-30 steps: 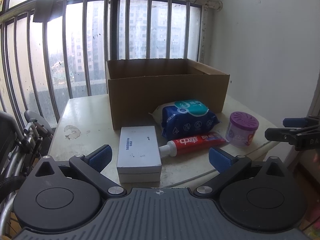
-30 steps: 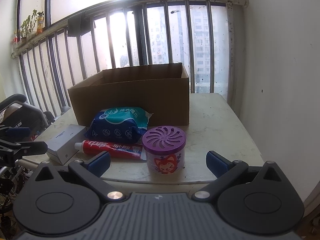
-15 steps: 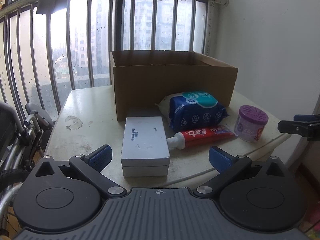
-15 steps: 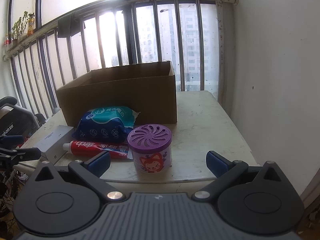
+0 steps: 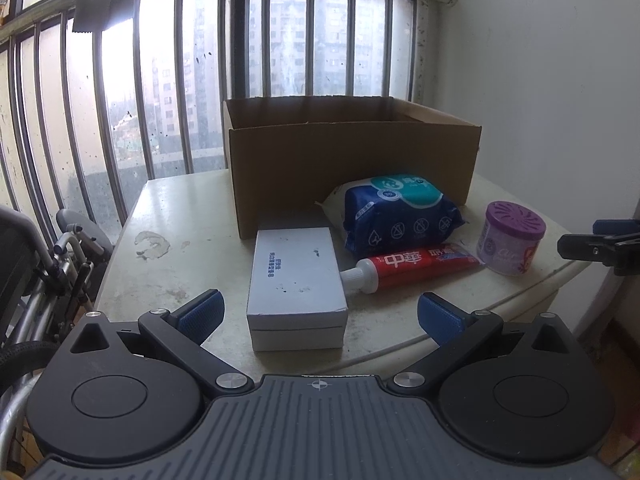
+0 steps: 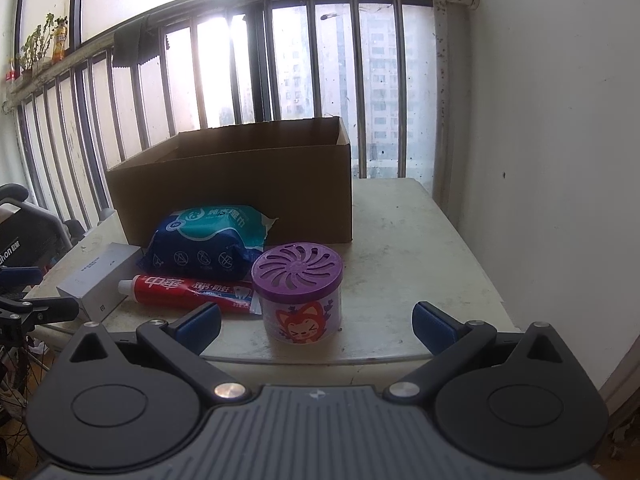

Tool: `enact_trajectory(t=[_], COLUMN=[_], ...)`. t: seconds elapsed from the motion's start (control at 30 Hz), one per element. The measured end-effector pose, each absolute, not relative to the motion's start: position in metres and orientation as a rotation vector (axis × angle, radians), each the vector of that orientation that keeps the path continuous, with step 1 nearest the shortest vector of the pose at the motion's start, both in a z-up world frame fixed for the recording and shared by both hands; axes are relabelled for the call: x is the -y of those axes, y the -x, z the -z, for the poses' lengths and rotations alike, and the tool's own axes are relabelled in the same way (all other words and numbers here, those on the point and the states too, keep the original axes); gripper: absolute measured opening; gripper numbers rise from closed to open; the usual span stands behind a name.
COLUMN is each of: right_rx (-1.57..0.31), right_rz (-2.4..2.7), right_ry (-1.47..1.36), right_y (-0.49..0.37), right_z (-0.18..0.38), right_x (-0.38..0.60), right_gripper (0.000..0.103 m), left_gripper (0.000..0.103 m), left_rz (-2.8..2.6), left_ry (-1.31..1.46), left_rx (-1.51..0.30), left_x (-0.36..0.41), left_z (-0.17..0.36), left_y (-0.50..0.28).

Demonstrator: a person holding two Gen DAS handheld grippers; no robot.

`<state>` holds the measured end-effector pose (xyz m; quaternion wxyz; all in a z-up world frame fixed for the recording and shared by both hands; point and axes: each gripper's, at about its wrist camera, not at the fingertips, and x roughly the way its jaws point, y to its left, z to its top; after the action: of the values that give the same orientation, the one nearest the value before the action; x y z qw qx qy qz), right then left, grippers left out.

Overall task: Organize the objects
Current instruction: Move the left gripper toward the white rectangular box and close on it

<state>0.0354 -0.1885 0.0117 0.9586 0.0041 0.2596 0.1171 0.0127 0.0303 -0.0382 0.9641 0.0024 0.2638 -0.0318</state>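
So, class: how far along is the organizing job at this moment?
Nothing looks packed yet. The white rectangular box, blue wipes pack, red toothpaste tube and purple-lidded air freshener jar all sit on the table outside the brown cardboard box. Both hand-held grippers are open, holding nothing.

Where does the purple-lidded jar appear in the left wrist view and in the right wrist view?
Left wrist view: the purple-lidded jar stands at the far right, near the table's edge.
Right wrist view: the same jar stands near the centre, close to the camera.
Shared landmark: the red toothpaste tube lies beside the jar in both views.
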Motion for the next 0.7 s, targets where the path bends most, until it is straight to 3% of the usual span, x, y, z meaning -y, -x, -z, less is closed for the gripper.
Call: enact_trajectory(t=[0.7], right_rx=[-0.432], right_rz=[-0.297], right_ry=[0.012], right_y=[-0.047], right_z=[-0.023], right_x=[0.164], right_gripper=[0.103], left_gripper=[0.103], left_rz=[0.073], left_ry=[0.055], left_rx=[-0.517], left_x=[-0.04], left_z=[0.049], left_y=[-0.03])
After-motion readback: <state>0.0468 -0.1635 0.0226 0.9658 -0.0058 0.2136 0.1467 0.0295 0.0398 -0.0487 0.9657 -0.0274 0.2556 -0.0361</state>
